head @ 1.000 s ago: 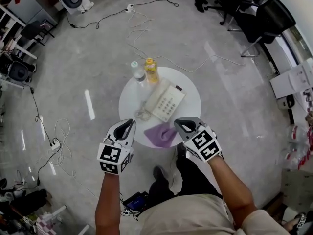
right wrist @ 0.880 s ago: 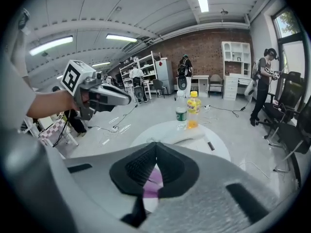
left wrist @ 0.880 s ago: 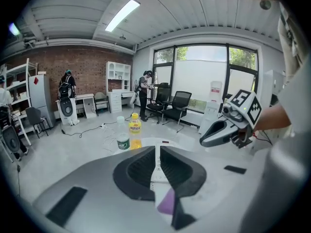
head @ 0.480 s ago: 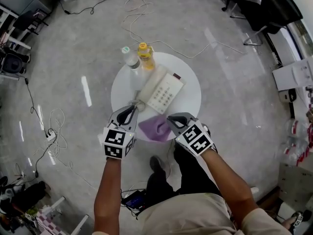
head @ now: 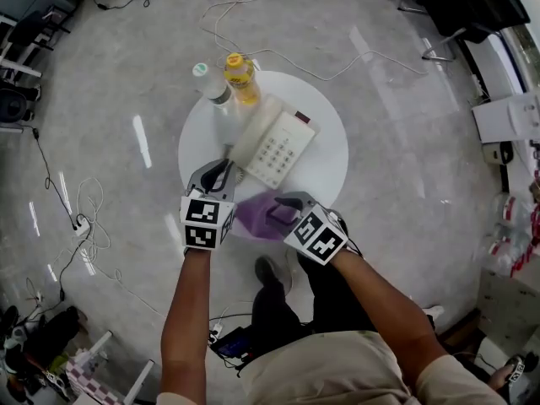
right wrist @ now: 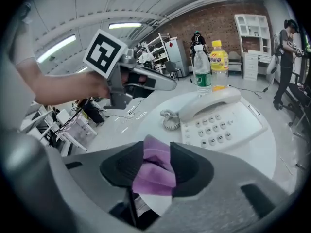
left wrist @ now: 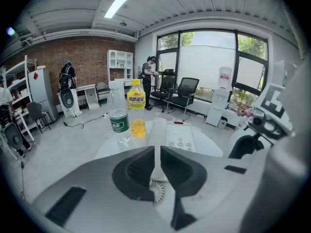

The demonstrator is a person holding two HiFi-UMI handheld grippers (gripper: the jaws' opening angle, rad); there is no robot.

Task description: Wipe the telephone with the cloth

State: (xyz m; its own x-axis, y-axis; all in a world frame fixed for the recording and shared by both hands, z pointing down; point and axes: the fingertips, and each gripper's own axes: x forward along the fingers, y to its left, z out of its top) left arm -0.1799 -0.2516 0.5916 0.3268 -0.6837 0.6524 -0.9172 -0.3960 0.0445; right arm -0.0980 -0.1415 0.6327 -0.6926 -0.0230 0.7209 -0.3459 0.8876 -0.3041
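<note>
A white telephone (head: 274,146) with its handset and coiled cord lies on the round white table (head: 325,175). A purple cloth (head: 256,215) is crumpled at the table's near edge. My right gripper (head: 283,212) hangs over the cloth. Its jaws have just been opening, and the cloth (right wrist: 155,171) shows in the gap between them, not pinched. My left gripper (head: 221,175) is shut and empty, just left of the cloth and pointing at the handset end of the telephone (left wrist: 180,137). In the left gripper view its jaws (left wrist: 157,152) meet with only a thin slit.
A clear water bottle (head: 207,83) and a yellow drink bottle (head: 239,74) stand at the table's far left rim behind the telephone. Cables run over the floor beyond the table, and office chairs (head: 472,7) stand at the far right.
Both grippers have come down and forward to the table's near edge. The right jaws, shut before, now stand apart over the purple cloth. The left jaws stay shut.
</note>
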